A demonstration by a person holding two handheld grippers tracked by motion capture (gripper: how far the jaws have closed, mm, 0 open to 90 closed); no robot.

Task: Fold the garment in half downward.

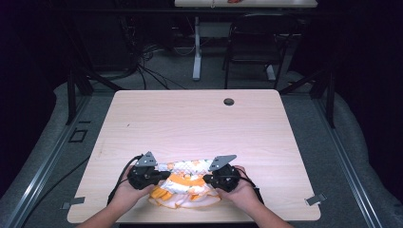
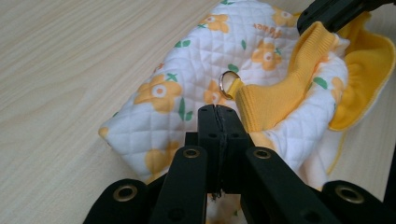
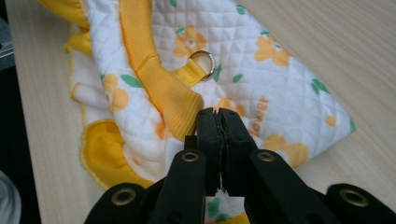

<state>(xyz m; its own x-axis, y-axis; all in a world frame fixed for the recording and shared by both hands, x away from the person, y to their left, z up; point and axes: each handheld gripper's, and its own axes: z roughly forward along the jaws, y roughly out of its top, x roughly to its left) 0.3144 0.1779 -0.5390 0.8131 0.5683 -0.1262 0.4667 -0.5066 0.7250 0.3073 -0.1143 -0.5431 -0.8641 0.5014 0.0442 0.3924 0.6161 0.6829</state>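
A small quilted white garment (image 1: 186, 184) printed with yellow flowers lies crumpled near the table's front edge. It has a yellow ribbed band (image 2: 280, 88) (image 3: 159, 79) and a metal ring (image 2: 229, 84) (image 3: 202, 63) on a yellow loop. My left gripper (image 1: 165, 175) (image 2: 218, 109) is at the garment's left end, jaws pressed together, tips resting on the quilted cloth (image 2: 187, 79). No cloth shows between them. My right gripper (image 1: 207, 179) (image 3: 218, 112) is at the right end, jaws likewise together, tips against the ribbed band's edge above the cloth (image 3: 280, 79).
The light wooden table (image 1: 190, 118) has a round cable hole (image 1: 229, 101) at its far edge. Beyond it stand a black chair (image 1: 256, 42) and another table's white leg (image 1: 196, 52). Cables trail across the grey floor.
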